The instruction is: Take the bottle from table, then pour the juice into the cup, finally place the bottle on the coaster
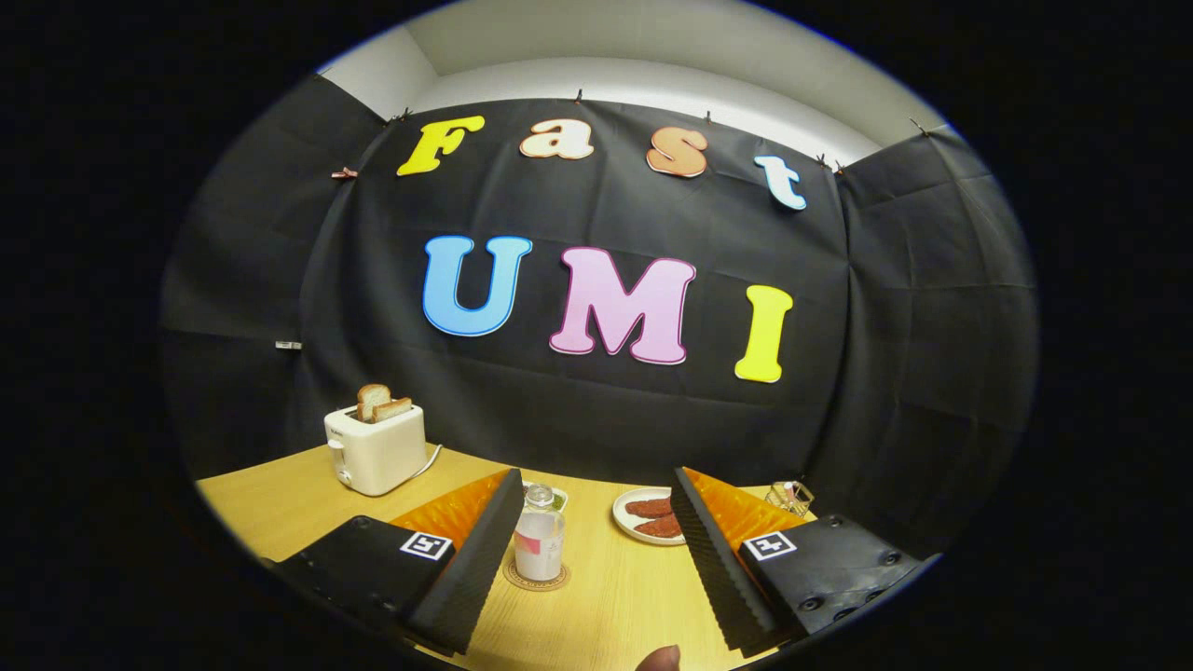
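A light wooden table (280, 503) runs up to the black cloth wall of the booth. The gripper (587, 559) hangs above it with its two fingers spread wide, holding nothing. Between them, close by the left finger (471, 568), the bottle (540, 536) stands upright on a round coaster (536, 581), pale pink juice low inside it. Beyond the fingers, near the table's far edge, sits a white plate (626, 514) with brownish pieces on it, and a small wire holder (790, 496) shows past the right finger. A white toaster (375, 449) with two bread slices stands toward the far left corner.
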`<move>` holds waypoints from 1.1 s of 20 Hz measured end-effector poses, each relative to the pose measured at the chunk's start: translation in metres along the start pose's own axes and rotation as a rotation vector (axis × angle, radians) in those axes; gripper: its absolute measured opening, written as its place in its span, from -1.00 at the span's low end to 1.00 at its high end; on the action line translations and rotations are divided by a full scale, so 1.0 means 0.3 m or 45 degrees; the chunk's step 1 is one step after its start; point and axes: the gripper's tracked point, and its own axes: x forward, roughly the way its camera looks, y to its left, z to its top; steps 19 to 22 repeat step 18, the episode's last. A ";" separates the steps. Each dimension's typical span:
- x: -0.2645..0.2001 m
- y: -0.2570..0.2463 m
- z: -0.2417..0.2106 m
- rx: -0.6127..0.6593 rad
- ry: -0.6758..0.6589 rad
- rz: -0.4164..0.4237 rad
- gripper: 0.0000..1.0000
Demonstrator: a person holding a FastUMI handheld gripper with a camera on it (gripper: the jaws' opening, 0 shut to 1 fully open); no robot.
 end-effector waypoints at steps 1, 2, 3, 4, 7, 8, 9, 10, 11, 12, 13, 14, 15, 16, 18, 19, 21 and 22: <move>-0.018 -0.016 0.015 -0.007 -0.001 -0.007 0.94; -0.037 -0.043 0.027 -0.028 0.001 -0.014 0.94; -0.055 -0.073 0.037 -0.058 0.005 -0.032 0.94; -0.076 -0.107 0.045 -0.084 0.005 -0.042 0.94; -0.132 -0.180 0.076 -0.091 -0.017 -0.050 0.95; -0.148 -0.201 0.078 -0.091 -0.027 -0.052 0.94; -0.165 -0.220 0.073 -0.094 -0.032 -0.046 0.94; -0.183 -0.234 0.066 -0.103 -0.040 -0.039 0.94; -0.197 -0.250 0.062 -0.108 -0.045 -0.036 0.94; -0.207 -0.259 0.063 -0.106 -0.046 -0.027 0.94; -0.216 -0.259 0.058 -0.103 -0.045 -0.011 0.94; -0.225 -0.262 0.054 -0.107 -0.043 0.000 0.94; -0.230 -0.270 0.056 -0.118 -0.046 0.007 0.94; -0.235 -0.281 0.060 -0.127 -0.053 0.008 0.94; -0.246 -0.281 0.072 -0.121 -0.064 0.029 0.94; -0.246 -0.281 0.072 -0.121 -0.064 0.029 0.94; -0.246 -0.281 0.072 -0.121 -0.064 0.029 0.94; -0.246 -0.281 0.072 -0.121 -0.064 0.029 0.94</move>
